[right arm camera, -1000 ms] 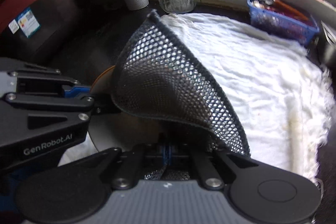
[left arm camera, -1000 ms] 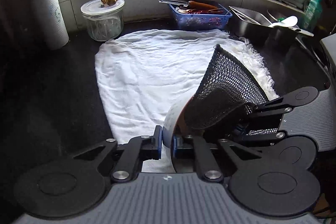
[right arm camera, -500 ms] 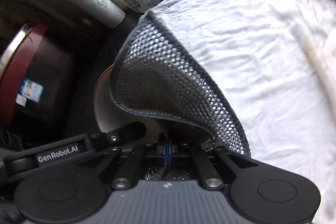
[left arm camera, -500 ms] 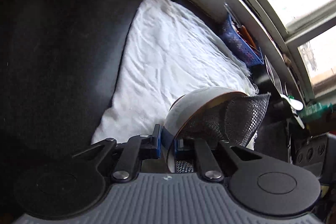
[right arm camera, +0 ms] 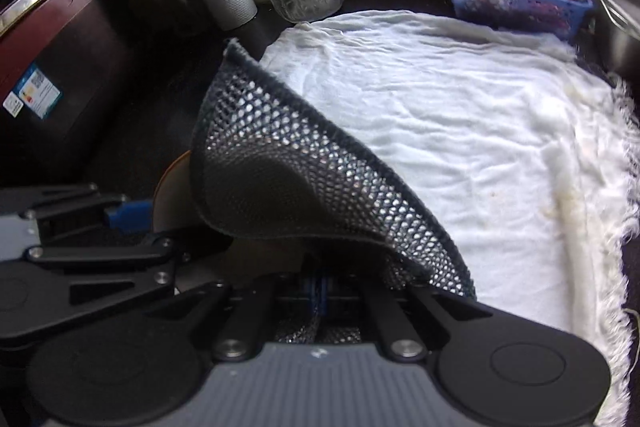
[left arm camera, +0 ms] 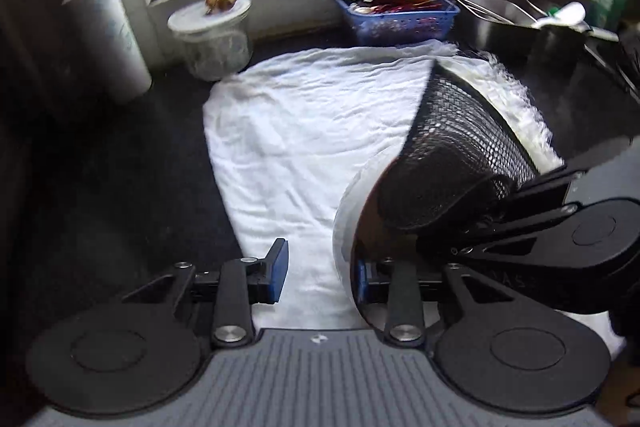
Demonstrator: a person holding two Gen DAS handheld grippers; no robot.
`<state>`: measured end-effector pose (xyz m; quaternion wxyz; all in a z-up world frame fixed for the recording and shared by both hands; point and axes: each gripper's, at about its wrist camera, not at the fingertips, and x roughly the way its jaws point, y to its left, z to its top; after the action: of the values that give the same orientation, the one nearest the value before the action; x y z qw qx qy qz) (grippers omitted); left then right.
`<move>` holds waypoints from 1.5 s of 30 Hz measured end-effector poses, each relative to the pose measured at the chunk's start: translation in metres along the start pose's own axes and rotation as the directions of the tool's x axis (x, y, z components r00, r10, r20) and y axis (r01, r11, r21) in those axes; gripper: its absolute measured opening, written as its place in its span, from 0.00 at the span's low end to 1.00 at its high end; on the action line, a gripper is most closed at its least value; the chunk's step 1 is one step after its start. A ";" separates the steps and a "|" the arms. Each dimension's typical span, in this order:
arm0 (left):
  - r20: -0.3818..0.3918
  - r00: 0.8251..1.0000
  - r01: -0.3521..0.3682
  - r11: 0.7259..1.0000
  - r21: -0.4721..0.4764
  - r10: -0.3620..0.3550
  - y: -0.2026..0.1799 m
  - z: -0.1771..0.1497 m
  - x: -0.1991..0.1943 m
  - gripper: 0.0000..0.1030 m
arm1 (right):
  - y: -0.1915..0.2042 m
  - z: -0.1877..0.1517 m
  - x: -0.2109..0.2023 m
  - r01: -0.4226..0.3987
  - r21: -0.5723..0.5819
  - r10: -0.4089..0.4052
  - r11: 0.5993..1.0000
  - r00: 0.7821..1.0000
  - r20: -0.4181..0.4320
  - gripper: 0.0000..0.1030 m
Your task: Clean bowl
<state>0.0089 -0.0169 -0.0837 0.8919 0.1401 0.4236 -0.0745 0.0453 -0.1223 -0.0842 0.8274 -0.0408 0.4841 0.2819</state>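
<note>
Scrub step in hand, bowl loose between your left fingers

Towel (left arm camera: 304, 131) first: the white cloth fills the middle of both views, spread flat on the dark counter (left arm camera: 100, 187), with its fringed edge running down the right of the right wrist view. Behind it, along the top of the left wrist frame, sit a paper roll (left arm camera: 108, 35) at upper left, a lidded glass jar (left arm camera: 212, 39) beside it, and a blue basket (left arm camera: 400, 21) at upper centre.

Next in size is the bowl (left arm camera: 346, 211), at lower right of centre in the left wrist view, tipped on its side over the towel with its white outside facing left and its brown inside facing right. A black mesh scrubber (right arm camera: 288, 163) reaches into that opening and fans upward from it.

Your left gripper (left arm camera: 318, 275) has its fingers spread: the left blue pad stands clear of the bowl with towel showing in the gap, while the right pad sits inside the rim. Whether that pad touches the wall you cannot tell here. Your right gripper (right arm camera: 320, 287) has its fingers pressed together, pinching the lower edge of the scrubber.

Judging by this, you are mid-scrub on the inside. The bowl looks only weakly supported, so the next move calls for closing your left fingers on the rim before you push the mesh around the wall, or the bowl may roll away across the towel.
</note>
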 end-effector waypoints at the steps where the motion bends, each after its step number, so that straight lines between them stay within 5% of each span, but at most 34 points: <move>1: 0.005 1.000 0.000 1.000 0.011 0.000 -0.002 0.001 -0.001 0.09 | 0.005 -0.001 -0.002 0.031 -0.053 -0.030 0.998 0.999 0.017 0.01; 3: 0.025 1.000 -0.009 0.999 0.031 0.009 -0.006 0.000 -0.003 0.08 | 0.015 -0.005 0.000 0.111 -0.173 -0.102 0.979 0.993 0.062 0.01; 5: 0.022 0.999 0.046 0.995 -0.088 -0.044 0.006 0.001 -0.004 0.08 | 0.018 -0.009 -0.001 0.149 -0.228 -0.131 0.962 0.987 0.093 0.00; 8: 0.020 0.993 0.119 0.955 -0.273 -0.118 0.027 0.002 0.000 0.09 | 0.013 -0.013 -0.002 0.130 -0.205 -0.116 0.970 0.990 0.078 0.01; 10: 0.016 0.988 0.151 0.923 -0.354 -0.156 0.037 -0.001 0.004 0.11 | 0.003 -0.010 0.007 0.036 -0.078 -0.034 0.996 0.999 0.029 0.01; 13: 0.007 0.975 0.194 0.837 -0.512 -0.222 0.055 -0.010 0.010 0.12 | -0.022 -0.011 0.011 -0.116 0.170 0.117 0.979 0.993 0.003 0.01; 17: -0.012 0.950 0.216 0.688 -0.693 -0.311 0.079 -0.023 0.021 0.12 | -0.037 -0.015 0.017 -0.250 0.379 0.271 0.891 0.963 -0.004 0.01; 19: -0.019 0.940 0.217 0.639 -0.738 -0.340 0.086 -0.027 0.026 0.12 | -0.042 -0.016 0.020 -0.296 0.449 0.332 0.843 0.943 -0.002 0.01; 21: -0.028 0.933 0.217 0.621 -0.753 -0.360 0.089 -0.027 0.028 0.12 | -0.045 -0.017 0.020 -0.324 0.479 0.369 0.816 0.930 0.002 0.01; 23: -0.035 0.928 0.228 0.636 -0.737 -0.372 0.087 -0.025 0.028 0.11 | -0.042 -0.014 0.013 -0.316 0.429 0.350 0.846 0.937 0.001 0.01; 27: -0.047 0.947 0.218 0.745 -0.631 -0.317 0.078 -0.023 0.025 0.07 | -0.038 -0.010 -0.005 -0.278 0.313 0.289 0.908 0.957 0.011 0.02; 34: -0.053 0.953 0.216 0.789 -0.575 -0.300 0.074 -0.029 0.024 0.07 | -0.043 0.000 -0.029 -0.255 0.186 0.240 0.949 0.966 0.101 0.02; 37: -0.046 0.961 0.209 0.828 -0.521 -0.272 0.069 -0.026 0.021 0.07 | -0.041 0.005 -0.046 -0.236 0.139 0.215 0.962 0.965 0.150 0.02; 42: -0.006 0.979 0.194 0.929 -0.316 -0.206 0.051 -0.021 0.013 0.06 | -0.054 0.017 -0.061 -0.171 0.083 0.152 0.982 0.970 0.192 0.02; 45: 0.014 0.985 0.170 0.965 -0.199 -0.171 0.041 -0.019 0.009 0.07 | -0.059 0.026 -0.062 -0.161 0.045 0.150 0.986 0.972 0.179 0.03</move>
<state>0.0110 0.0282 -0.0944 0.8909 0.0130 0.4410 -0.1079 0.0729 -0.1895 -0.0319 0.8429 0.0468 0.4193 0.3338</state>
